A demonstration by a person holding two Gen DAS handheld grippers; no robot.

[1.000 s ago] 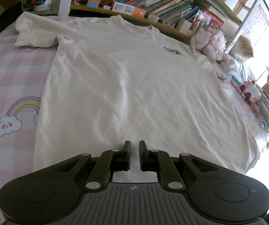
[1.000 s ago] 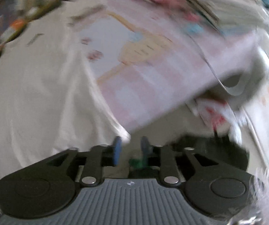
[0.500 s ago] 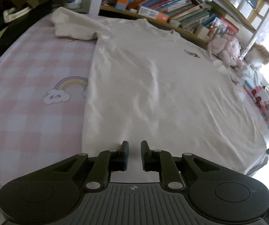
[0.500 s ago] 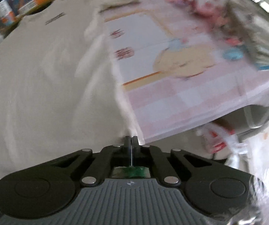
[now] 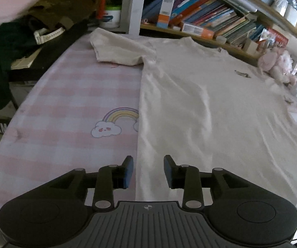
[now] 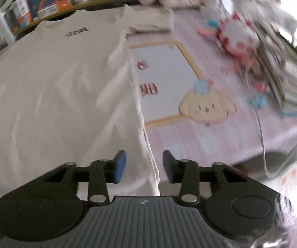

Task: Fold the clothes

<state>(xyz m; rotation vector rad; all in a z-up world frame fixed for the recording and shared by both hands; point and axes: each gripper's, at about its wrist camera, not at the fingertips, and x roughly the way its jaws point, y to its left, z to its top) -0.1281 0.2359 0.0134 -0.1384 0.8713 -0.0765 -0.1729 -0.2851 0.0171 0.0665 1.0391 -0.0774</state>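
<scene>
Left gripper [image 5: 147, 170]: jaws apart and opening, nothing pinched; the left side seam of the cream-white short-sleeved cotton T-shirt [image 5: 210, 111] runs up between the two pads near the hem corner. Right gripper [image 6: 141, 168]: jaws apart and opening, nothing pinched; the shirt's right side seam passes between its pads the same way.

Shirt lies flat, front up, on the pink-and-white checked bedsheet with cartoon prints [image 5: 69, 111], hem nearest, collar at the far side by the wooden bookshelf of coloured books [image 5: 200, 18]. Left short sleeve [image 5: 117, 51] is bunched and partly folded under.

Risks, as judgement:
- Pads closing on the seam may also catch the sheet, since the fabric lies thin on it; the sheet then lifts with the shirt.
- Catching only the top layer would split front from back and skew the fold.
- Uneven corner grips would drag the hem crooked.
- The bunched sleeve would get trapped inside the fold.
- Pink plush toys [image 6: 237, 39] sit just beside the right sleeve; a swung edge could snag them.
</scene>
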